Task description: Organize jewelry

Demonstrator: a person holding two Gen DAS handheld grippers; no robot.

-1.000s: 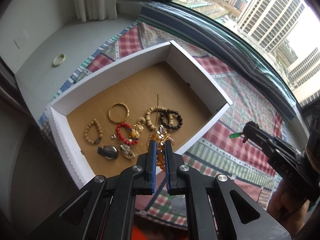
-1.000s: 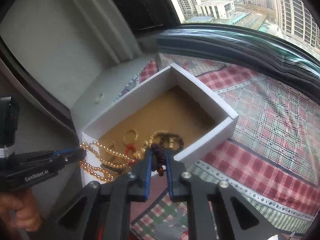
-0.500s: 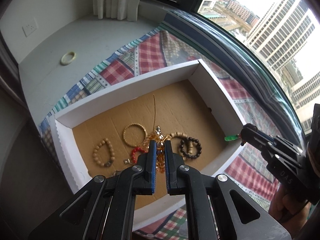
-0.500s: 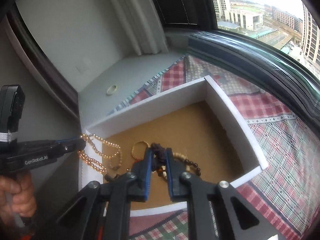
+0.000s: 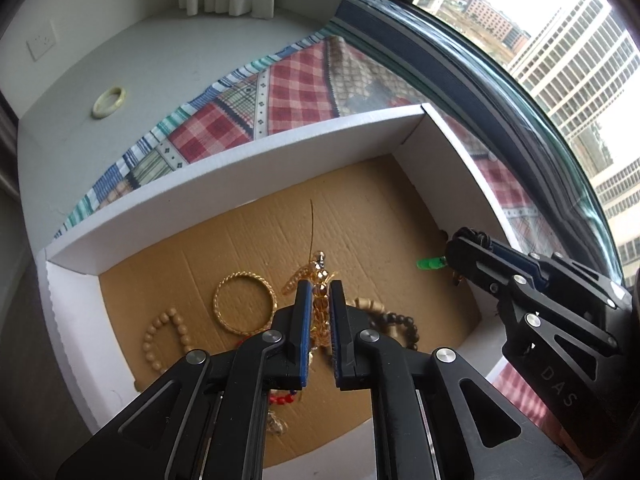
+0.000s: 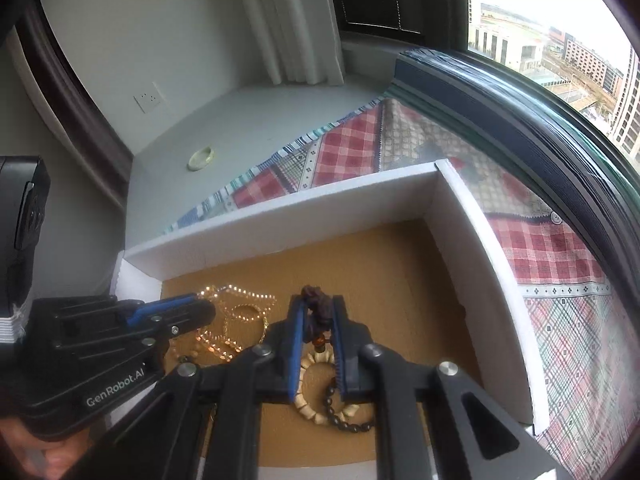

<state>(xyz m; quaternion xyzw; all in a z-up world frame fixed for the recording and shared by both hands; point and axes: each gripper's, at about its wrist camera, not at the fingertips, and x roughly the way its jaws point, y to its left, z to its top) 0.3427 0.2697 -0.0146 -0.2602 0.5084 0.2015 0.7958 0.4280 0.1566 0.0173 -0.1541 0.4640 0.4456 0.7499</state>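
Note:
A white box (image 5: 248,160) with a brown cardboard floor holds several bracelets. My left gripper (image 5: 319,292) is shut on an amber bead necklace (image 5: 318,312) and holds it over the box floor; it also shows in the right wrist view (image 6: 224,320). My right gripper (image 6: 317,306) is shut on a dark brown beaded piece (image 6: 318,304) with a green pendant (image 5: 430,264), over the box's right part. A gold ring bracelet (image 5: 244,302), a tan bead bracelet (image 5: 160,340) and a black bead bracelet (image 6: 348,420) lie on the floor.
A pale jade bangle (image 5: 109,97) lies on the grey sill left of the plaid cloth (image 5: 296,80). A window frame (image 5: 460,60) runs along the right. A curtain (image 6: 292,20) and wall socket (image 6: 149,98) stand at the back.
Both grippers have moved forward and down over the box with their pieces still held. The box floor now fills the views and the jewelry on it is closer.

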